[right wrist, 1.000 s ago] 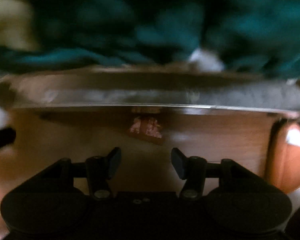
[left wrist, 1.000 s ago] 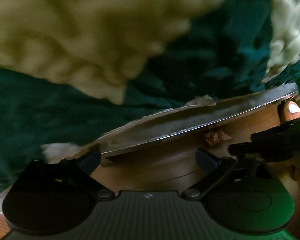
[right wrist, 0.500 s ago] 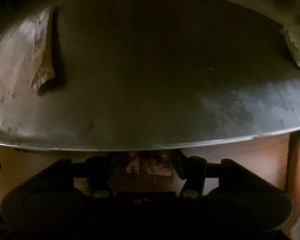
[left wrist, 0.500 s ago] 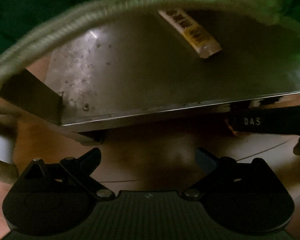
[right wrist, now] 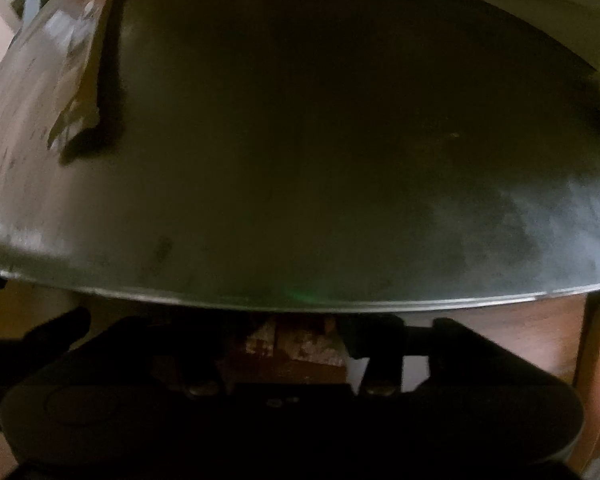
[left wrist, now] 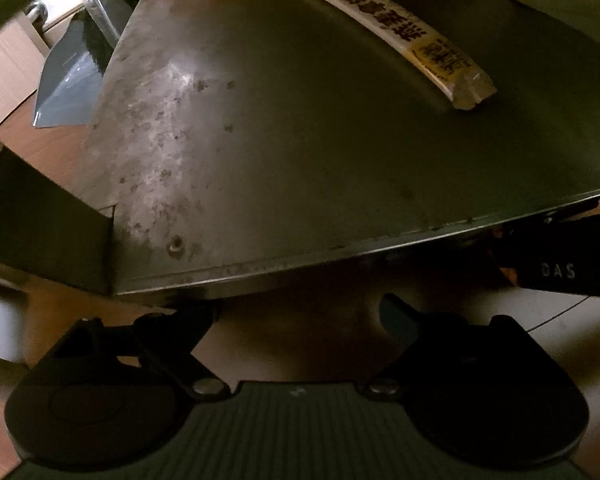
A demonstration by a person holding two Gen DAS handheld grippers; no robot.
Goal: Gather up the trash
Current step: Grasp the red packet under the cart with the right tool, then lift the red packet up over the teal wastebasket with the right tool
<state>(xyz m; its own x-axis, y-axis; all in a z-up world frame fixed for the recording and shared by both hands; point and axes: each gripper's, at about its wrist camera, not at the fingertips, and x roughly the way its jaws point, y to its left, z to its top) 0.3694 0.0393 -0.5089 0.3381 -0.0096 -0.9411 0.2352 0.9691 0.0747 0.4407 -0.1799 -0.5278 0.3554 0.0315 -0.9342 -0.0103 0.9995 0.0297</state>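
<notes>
A long white wrapper with dark print lies on a grey metal tray at its far right. My left gripper is open and empty just below the tray's near edge. My right gripper is under the tray's near edge with a small reddish-brown wrapper between its fingers; they look closed on it. Another wrapper strip lies on the tray's left. The right gripper's black body shows at the right of the left wrist view.
The tray stands over a brown wooden floor. A grey foil bag lies beyond the tray's far left corner. A dark leg or panel stands at the tray's left.
Both views have come closer to the tray; the green and cream blanket is gone from view. The reddish wrapper went from lying ahead of my right gripper to sitting between its fingers.
</notes>
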